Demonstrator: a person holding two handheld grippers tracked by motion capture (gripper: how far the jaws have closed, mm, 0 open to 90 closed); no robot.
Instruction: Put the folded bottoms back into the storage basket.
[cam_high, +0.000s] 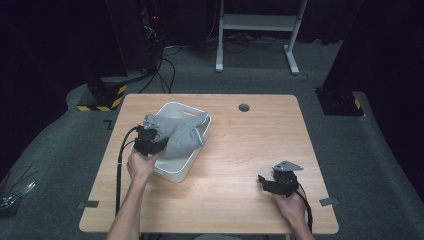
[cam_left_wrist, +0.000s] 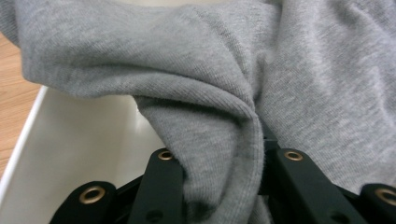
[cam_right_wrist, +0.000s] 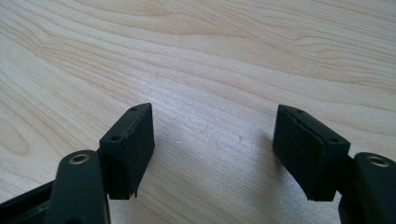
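Right gripper (cam_high: 266, 183): near table (cam_high: 240, 150) edge, jaws spread wide, nothing between them, over bare wood. Left gripper (cam_high: 152, 142): jaws clamped on a fold of the grey cloth (cam_high: 180, 132), which lies bunched in the white tub (cam_high: 172, 172) farther back at left.

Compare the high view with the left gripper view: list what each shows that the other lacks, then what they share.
High view: the whole wooden table, the right tool resting open and holding nothing on it near the right front, both forearms, and the floor beyond.
Left gripper view: close up, the left tool pinching a fold of the grey cloth between its black jaws.
Both: the grey cloth lying in the white tub and the table's wood.
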